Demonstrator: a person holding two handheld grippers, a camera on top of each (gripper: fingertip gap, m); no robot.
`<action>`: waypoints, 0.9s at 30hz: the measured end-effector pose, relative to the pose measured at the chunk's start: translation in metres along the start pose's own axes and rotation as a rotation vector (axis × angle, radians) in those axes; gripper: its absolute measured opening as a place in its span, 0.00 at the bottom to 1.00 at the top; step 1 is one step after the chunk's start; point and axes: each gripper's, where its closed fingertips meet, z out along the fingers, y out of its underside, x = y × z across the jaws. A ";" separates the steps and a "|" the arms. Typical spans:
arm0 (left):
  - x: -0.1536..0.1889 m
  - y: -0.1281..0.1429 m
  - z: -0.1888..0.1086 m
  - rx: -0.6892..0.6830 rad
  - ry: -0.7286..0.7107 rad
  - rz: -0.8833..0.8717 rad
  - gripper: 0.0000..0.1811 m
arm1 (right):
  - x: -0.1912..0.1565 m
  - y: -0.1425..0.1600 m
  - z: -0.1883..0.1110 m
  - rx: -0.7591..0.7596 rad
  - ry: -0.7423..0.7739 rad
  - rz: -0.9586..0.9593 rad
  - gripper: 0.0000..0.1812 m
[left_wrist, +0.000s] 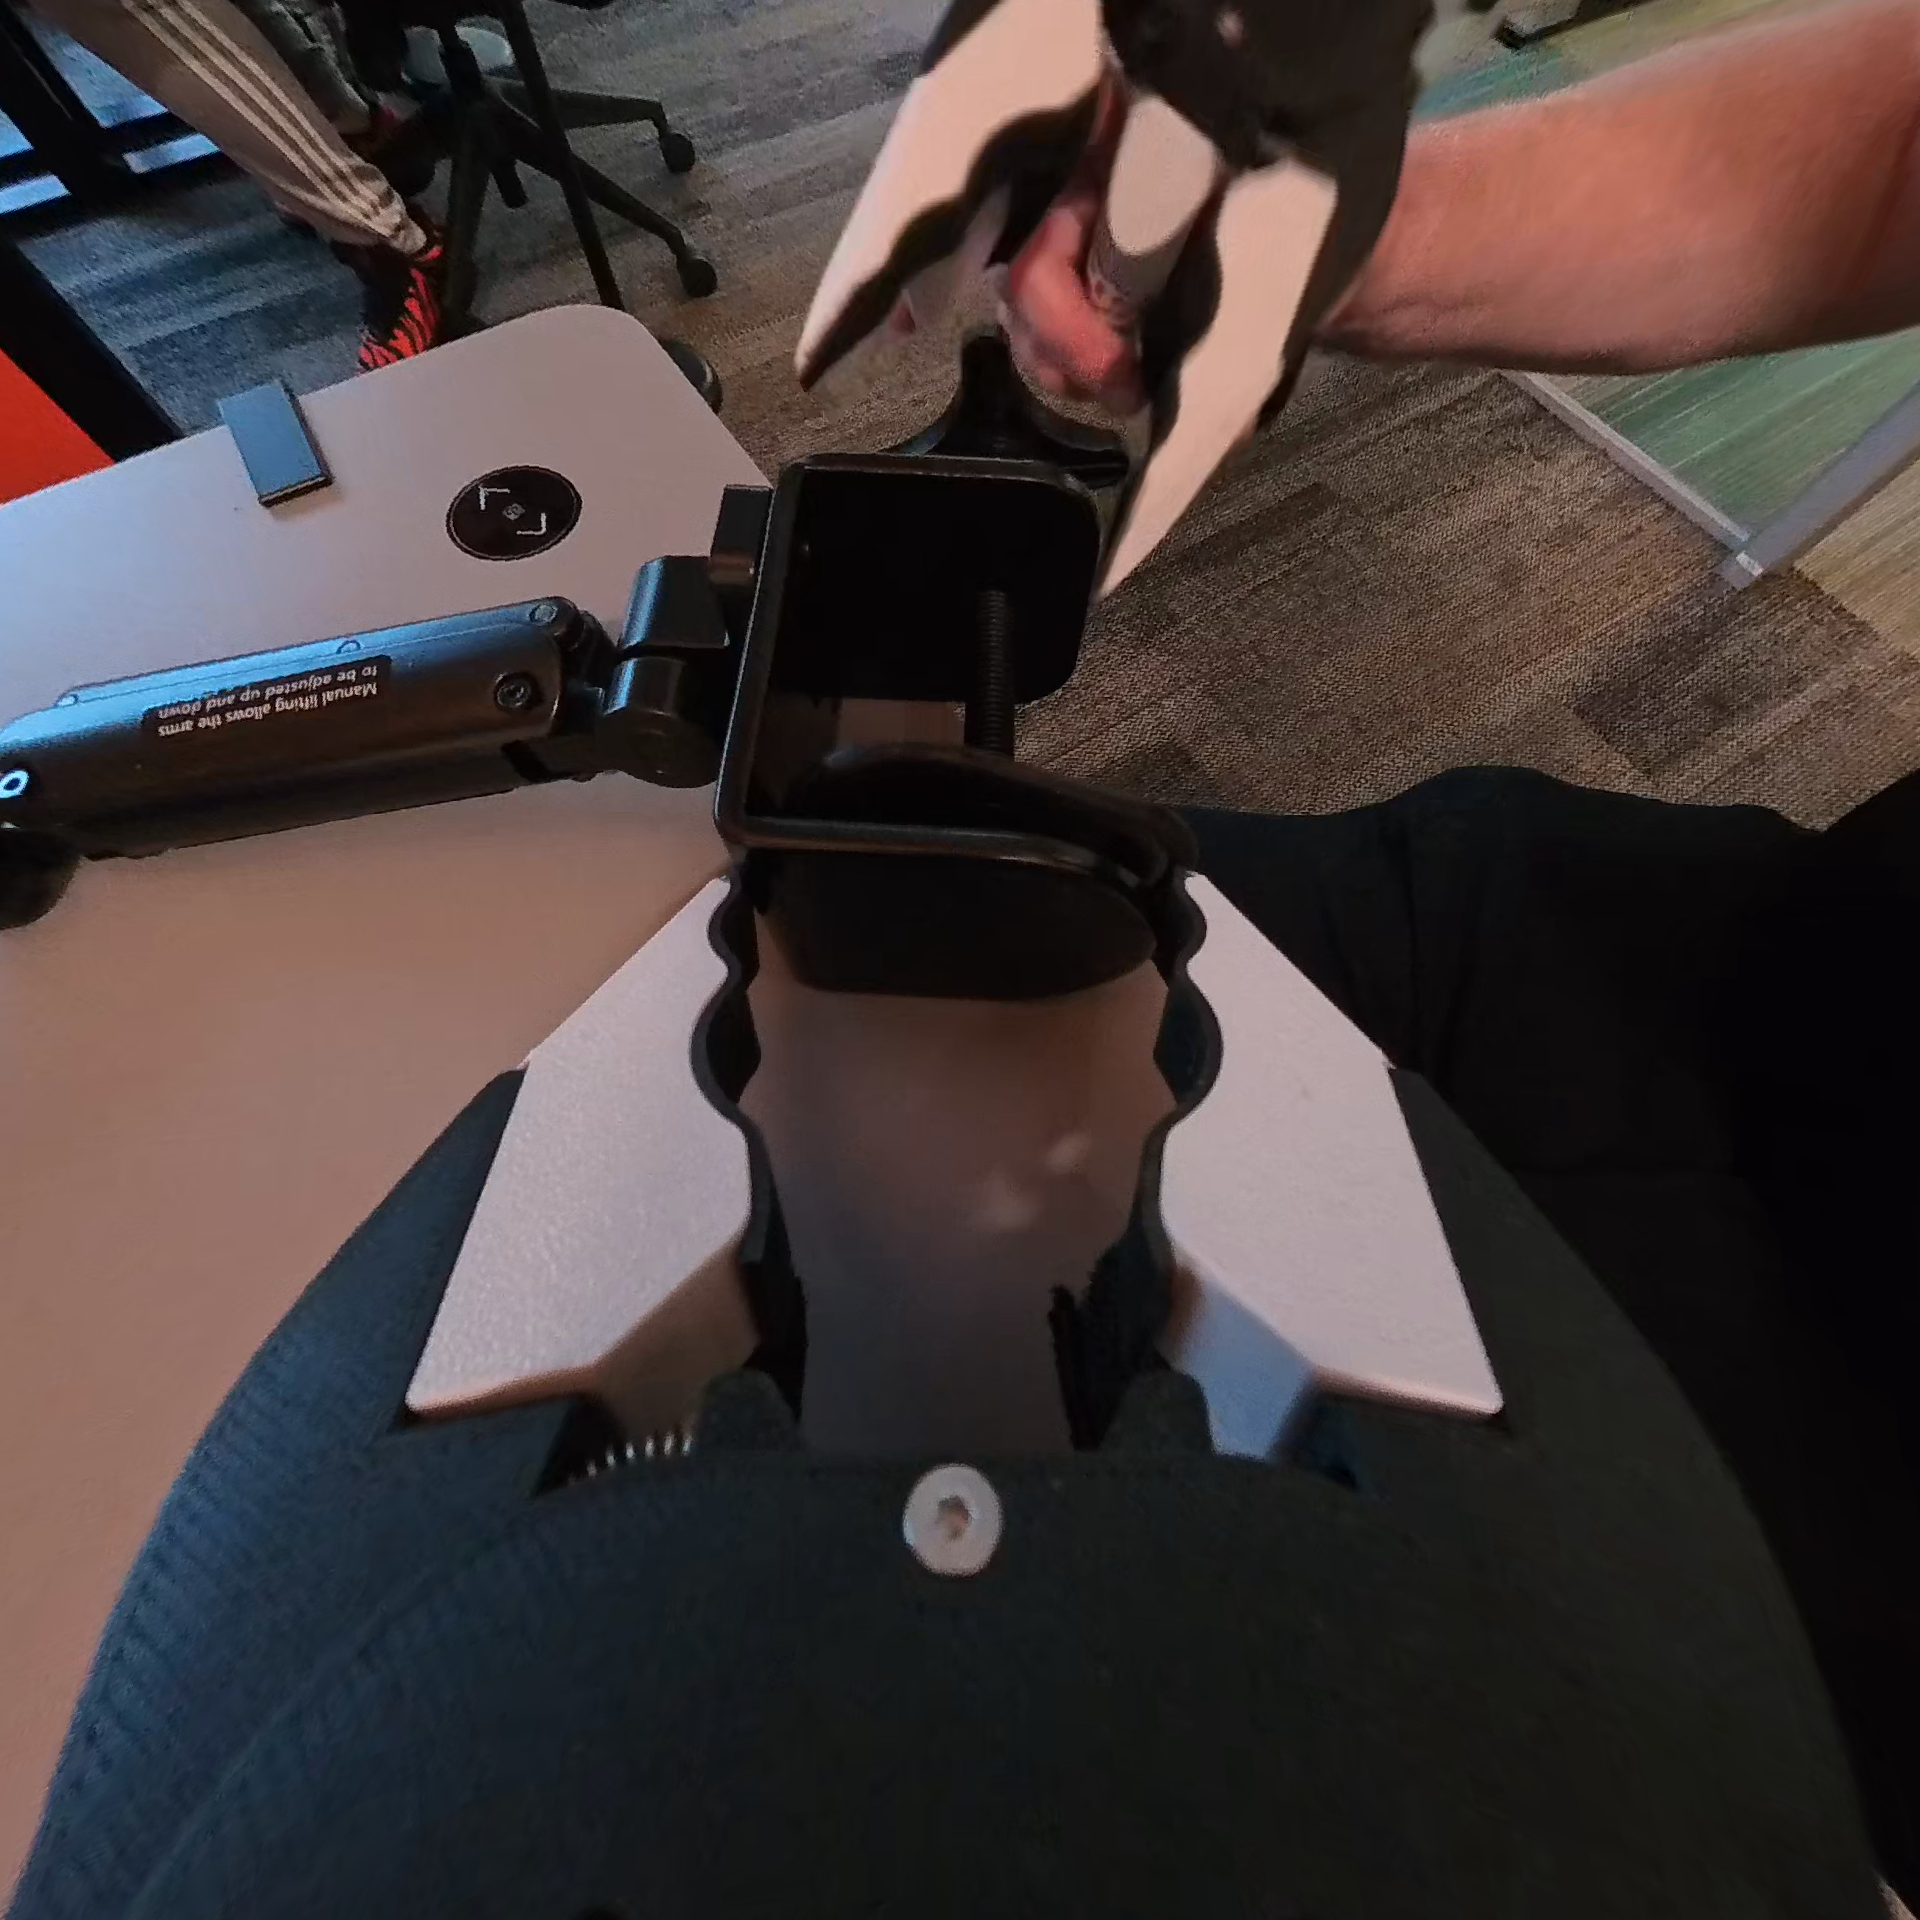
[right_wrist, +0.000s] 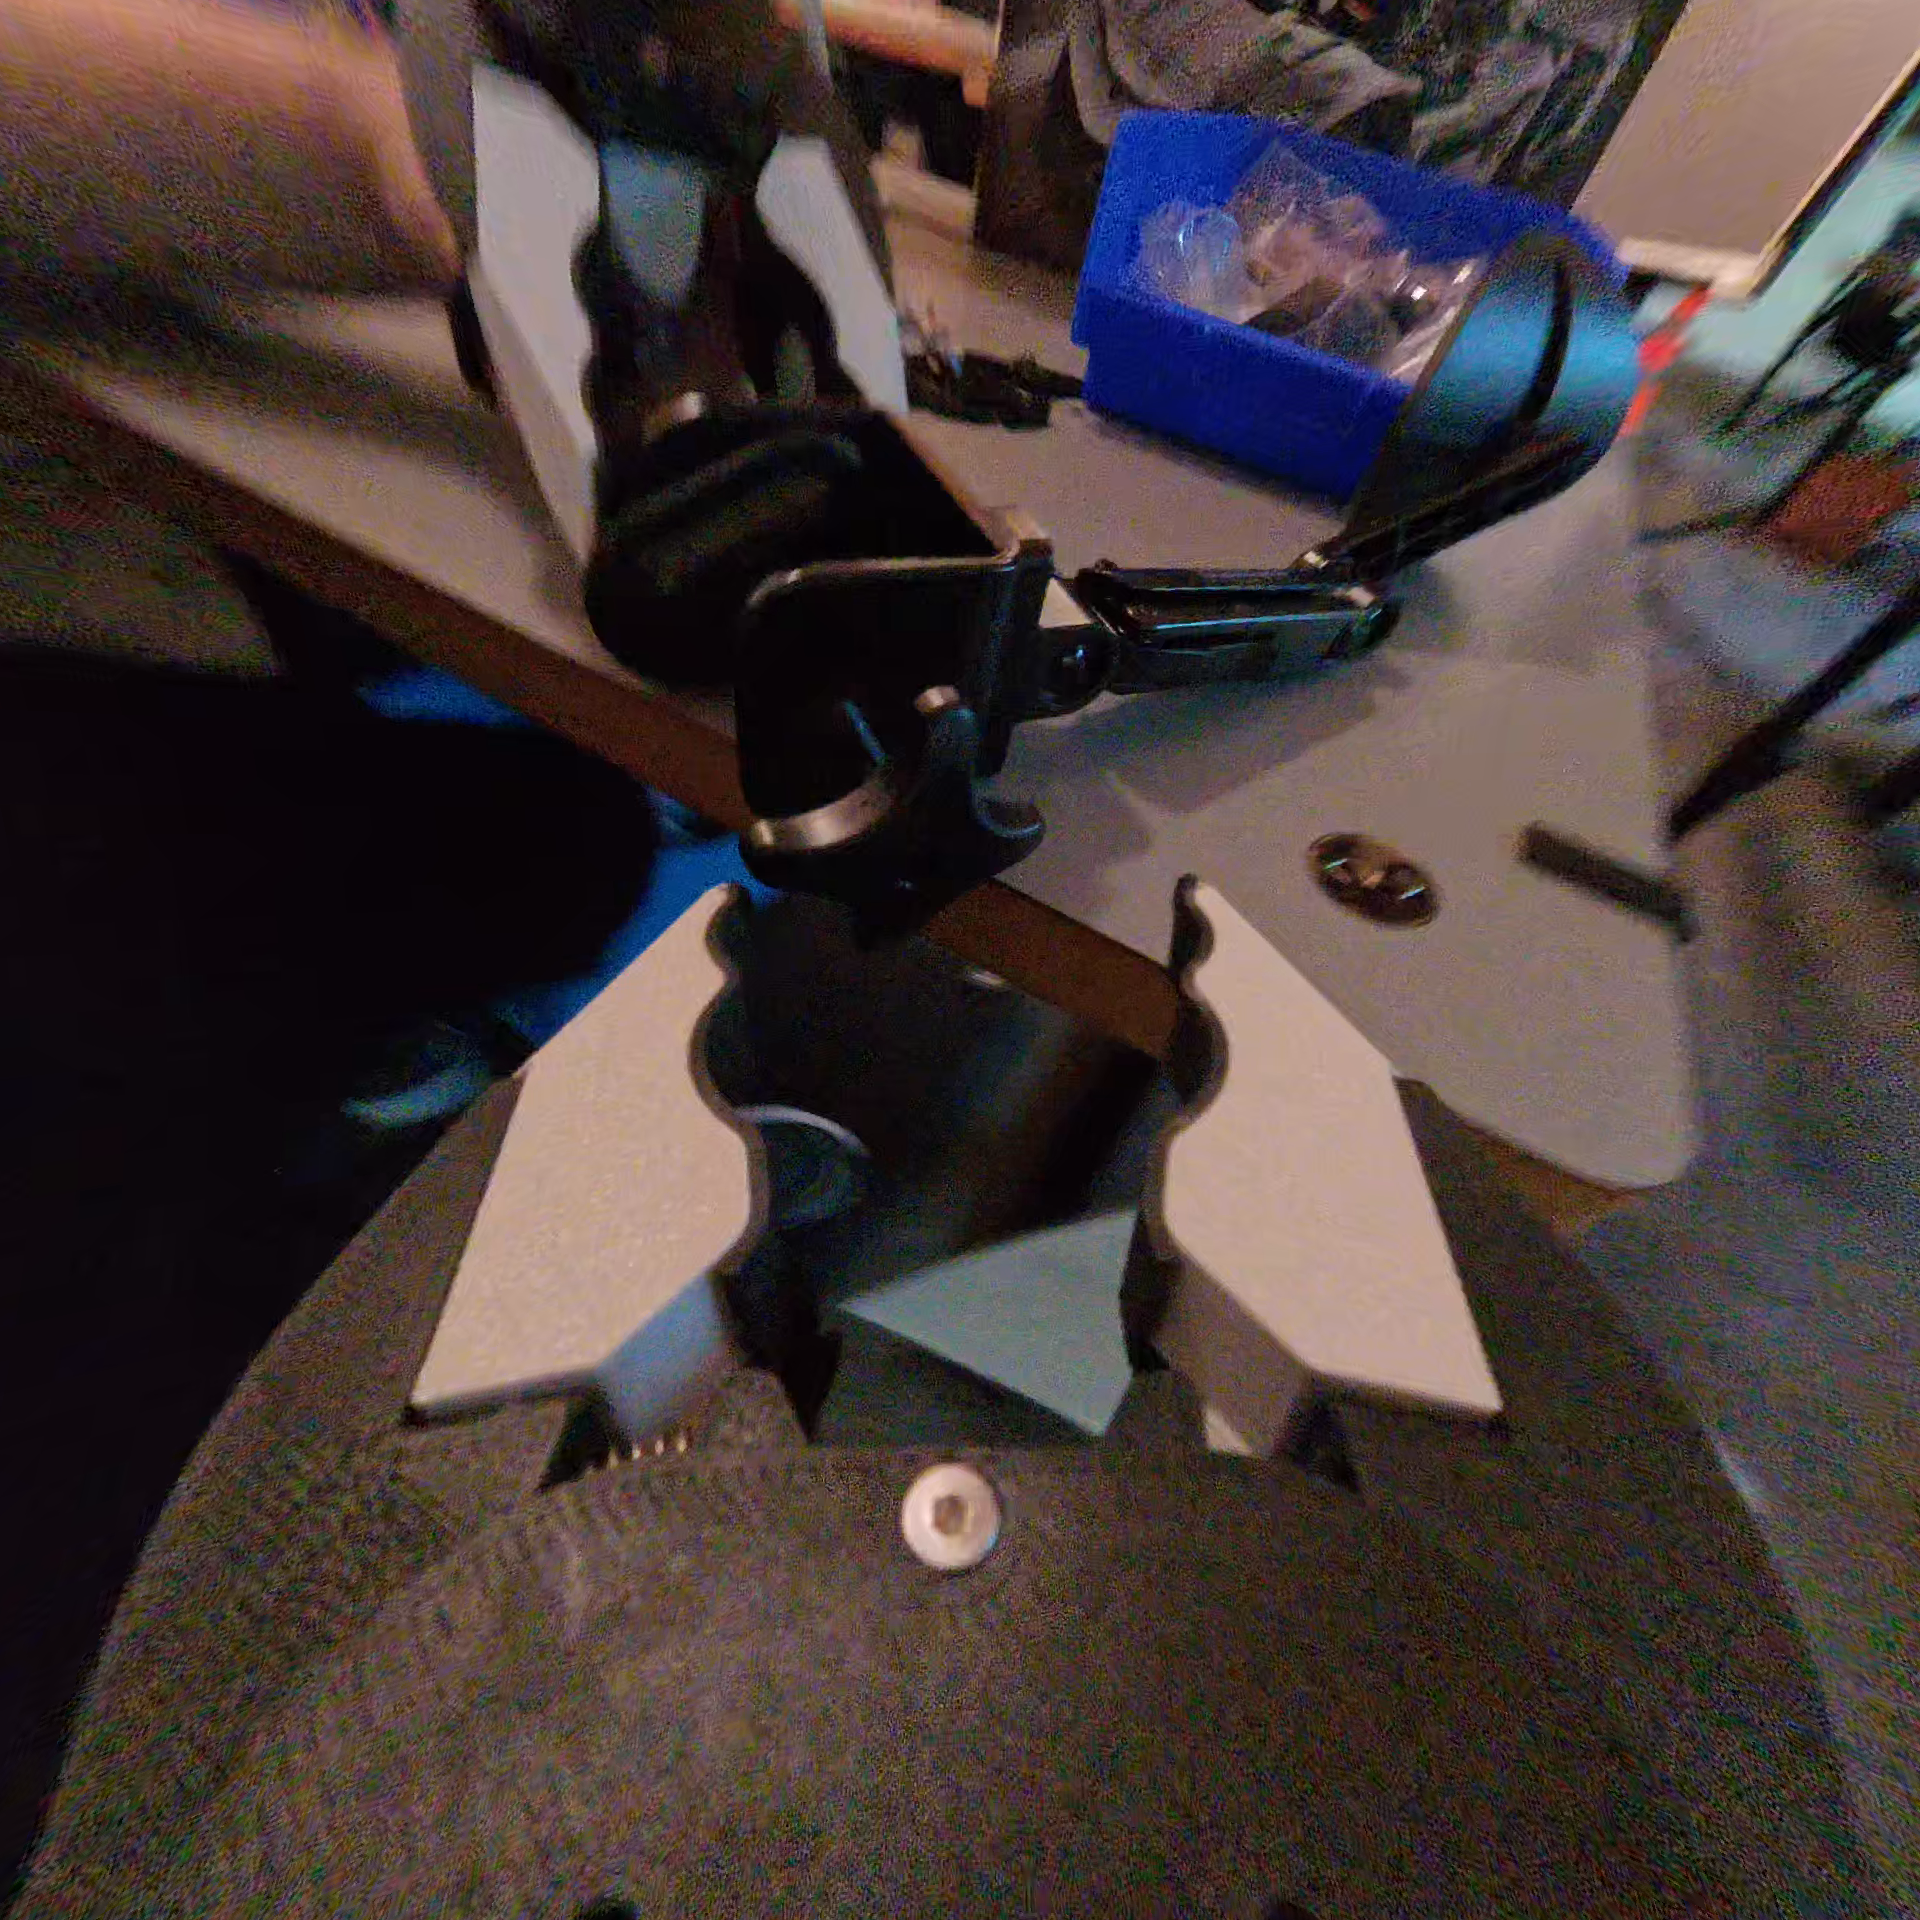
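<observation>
Left wrist view: a black articulated metal mounting arm (left_wrist: 301, 717) lies across the pale rounded tabletop (left_wrist: 260, 1091); it bears a dark label strip with white lettering, and behind it on the tabletop sit a round black sticker (left_wrist: 513, 511) with white bracket marks and a small grey rectangular pad (left_wrist: 272, 444). The arm ends in a black C-shaped desk clamp (left_wrist: 914, 675) with a threaded screw, seated at the table's edge. The left gripper (left_wrist: 961, 914), white-fingered with wavy black pads, has its jaws apart, closed against the clamp's round black lower pad on both sides. Beyond the clamp, the right gripper (left_wrist: 1018, 416) has its jaws apart around the clamp's screw knob; contact cannot be told. Right wrist view: the black winged screw knob (right_wrist: 904, 821) lies just beyond the right gripper's (right_wrist: 956, 914) parted jaws. A blue plastic bin (right_wrist: 1226, 384) on the tabletop holds clear bags of small parts.
</observation>
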 end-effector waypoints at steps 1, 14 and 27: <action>0.000 0.000 0.000 0.000 0.002 -0.001 0.43 | -0.003 -0.005 -0.005 0.057 -0.132 0.239 0.40; 0.000 0.000 0.001 -0.001 0.007 -0.006 0.43 | -0.013 -0.008 0.009 0.019 -0.246 0.256 0.18; -0.001 0.000 0.000 -0.003 0.011 -0.002 0.43 | 0.001 -0.012 -0.007 0.144 -0.441 0.834 0.32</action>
